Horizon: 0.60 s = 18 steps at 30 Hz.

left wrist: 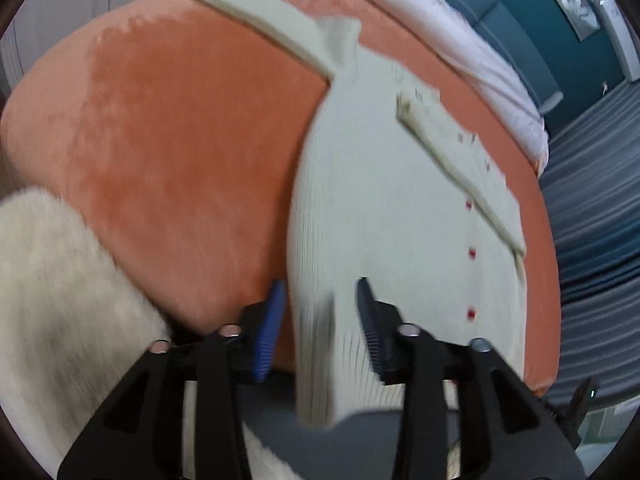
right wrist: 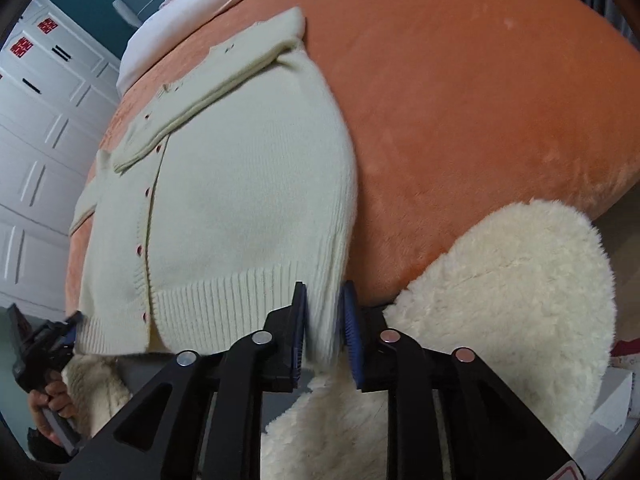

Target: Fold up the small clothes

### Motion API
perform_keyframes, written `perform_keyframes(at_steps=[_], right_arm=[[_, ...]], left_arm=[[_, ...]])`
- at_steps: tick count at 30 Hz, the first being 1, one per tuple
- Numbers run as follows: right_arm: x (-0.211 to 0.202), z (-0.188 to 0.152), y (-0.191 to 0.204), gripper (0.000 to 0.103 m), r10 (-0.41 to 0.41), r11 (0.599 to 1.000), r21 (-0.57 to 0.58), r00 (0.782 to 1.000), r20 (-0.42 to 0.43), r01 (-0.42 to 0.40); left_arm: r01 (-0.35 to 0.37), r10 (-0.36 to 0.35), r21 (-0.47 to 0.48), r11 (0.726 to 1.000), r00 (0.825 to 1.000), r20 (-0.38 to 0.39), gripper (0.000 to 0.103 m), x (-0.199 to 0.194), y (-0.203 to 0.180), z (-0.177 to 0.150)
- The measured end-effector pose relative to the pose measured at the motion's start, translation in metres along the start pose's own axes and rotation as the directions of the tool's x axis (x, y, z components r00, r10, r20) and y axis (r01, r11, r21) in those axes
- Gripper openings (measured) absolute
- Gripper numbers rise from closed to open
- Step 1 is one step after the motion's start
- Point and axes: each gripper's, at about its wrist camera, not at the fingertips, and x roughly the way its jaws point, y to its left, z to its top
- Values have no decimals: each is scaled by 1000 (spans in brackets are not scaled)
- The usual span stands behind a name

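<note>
A small cream knit cardigan (left wrist: 384, 200) with red buttons lies flat on an orange plush bed cover (left wrist: 180, 160). One sleeve stretches away to the upper left, the other is folded across the chest. My left gripper (left wrist: 320, 312) has its jaws apart around the cardigan's near hem corner, which hangs blurred between the blue pads. In the right wrist view the cardigan (right wrist: 240, 200) lies on the cover (right wrist: 480, 100), and my right gripper (right wrist: 324, 312) has the other ribbed hem corner between its nearly closed pads. The left gripper (right wrist: 68, 320) also shows there at the far hem corner.
A fluffy cream rug (right wrist: 500, 300) lies below the bed's edge; it also shows in the left wrist view (left wrist: 60, 300). White bedding (left wrist: 460, 40) sits at the far end of the bed. A white wardrobe (right wrist: 40, 140) stands beyond, and grey striped flooring (left wrist: 592, 220) runs along the side.
</note>
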Motion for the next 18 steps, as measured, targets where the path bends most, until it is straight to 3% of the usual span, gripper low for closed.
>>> perform_keyframes(at_steps=[1, 2, 4, 6, 9, 13, 15, 16, 17, 18], right_arm=[[-7, 4, 7, 39, -34, 999, -12, 998, 49, 35], [-12, 8, 13, 48, -61, 998, -18, 994, 90, 63], [-22, 15, 25, 50, -63, 997, -25, 986, 156, 68], [-24, 21, 41, 52, -21, 999, -33, 985, 173, 27], [-19, 21, 66, 61, 27, 999, -44, 982, 187, -19], [2, 17, 105, 64, 71, 995, -78, 988, 135, -61], [14, 17, 122, 64, 87, 992, -97, 992, 94, -77], [18, 17, 130, 64, 90, 990, -112, 993, 81, -81], [22, 18, 137, 65, 88, 989, -127, 994, 72, -78], [26, 18, 143, 65, 86, 987, -139, 994, 60, -77]], left_arm=[[-14, 15, -17, 1000, 998, 66, 70, -2, 3, 25], [-34, 39, -39, 999, 990, 139, 72, -3, 6, 53], [-63, 81, -85, 994, 971, 225, 75, 5, 20, 109], [-95, 140, -179, 979, 957, 254, 75, 22, 45, 164], [-73, 173, -347, 935, 948, 266, 74, 55, 89, 234], [-42, 201, -524, 851, 947, 250, 63, 87, 149, 284], [-39, 199, -558, 829, 953, 229, 55, 104, 166, 300], [-44, 212, -554, 831, 947, 242, 48, 106, 167, 304], [-66, 234, -537, 841, 939, 251, 39, 107, 164, 311], [-85, 232, -510, 856, 945, 232, 9, 110, 162, 319]])
